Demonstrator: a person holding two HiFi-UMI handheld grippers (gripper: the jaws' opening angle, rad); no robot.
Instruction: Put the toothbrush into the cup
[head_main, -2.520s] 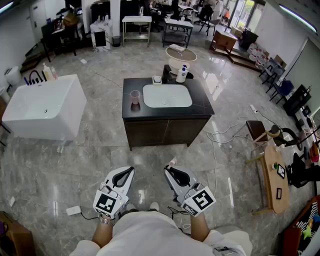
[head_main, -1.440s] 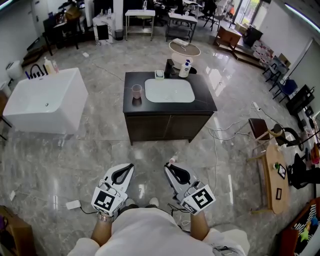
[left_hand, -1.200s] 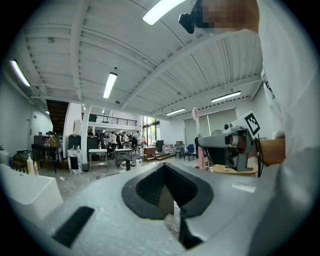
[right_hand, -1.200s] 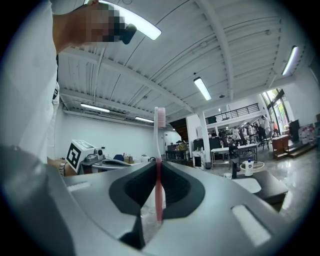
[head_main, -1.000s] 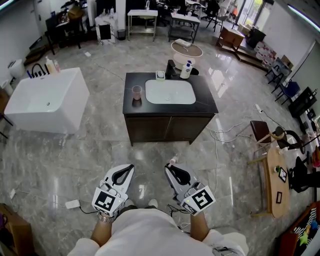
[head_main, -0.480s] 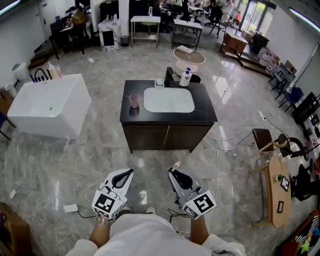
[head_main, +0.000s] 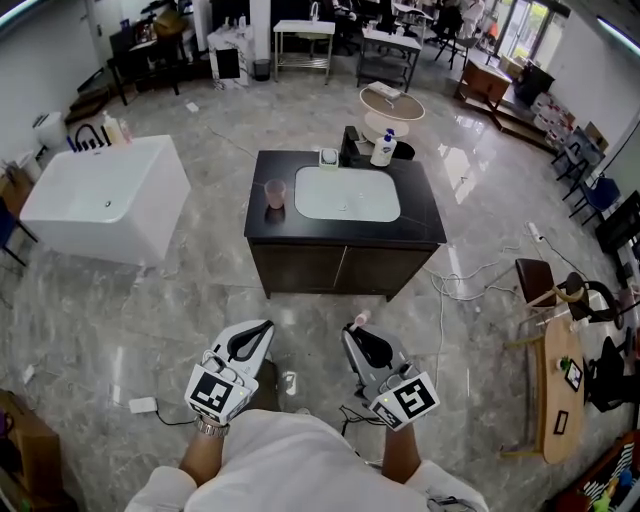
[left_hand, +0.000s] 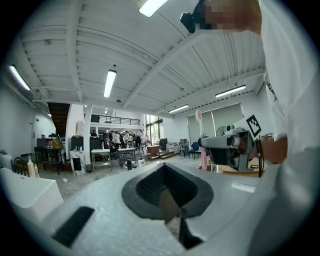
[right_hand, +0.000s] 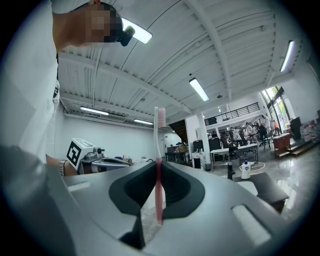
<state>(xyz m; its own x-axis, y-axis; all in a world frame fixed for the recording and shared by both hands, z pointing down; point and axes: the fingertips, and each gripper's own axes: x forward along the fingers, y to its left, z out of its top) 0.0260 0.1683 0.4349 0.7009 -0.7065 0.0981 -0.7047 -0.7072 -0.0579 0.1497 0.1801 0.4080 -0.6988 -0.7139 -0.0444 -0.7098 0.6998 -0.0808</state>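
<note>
A pink toothbrush (right_hand: 158, 150) stands upright between the jaws of my right gripper (head_main: 363, 333), which is shut on it; its head shows in the head view as a toothbrush tip (head_main: 360, 319). My left gripper (head_main: 254, 339) is shut with nothing in it. Both grippers hang low in front of the person, well short of the vanity. A pink cup (head_main: 275, 192) stands on the left side of the black vanity top (head_main: 420, 215), beside the white sink basin (head_main: 347, 192).
A white bathtub (head_main: 105, 205) stands at the left. A soap bottle (head_main: 383, 149) and a small dish (head_main: 328, 157) sit behind the basin. Cables (head_main: 470, 280) lie on the floor right of the vanity. A wooden side table (head_main: 558, 385) stands at the right.
The person has stepped a little nearer the vanity, and the view has shifted. Both grippers stay low in front of the body, the right one still shut on the toothbrush.
</note>
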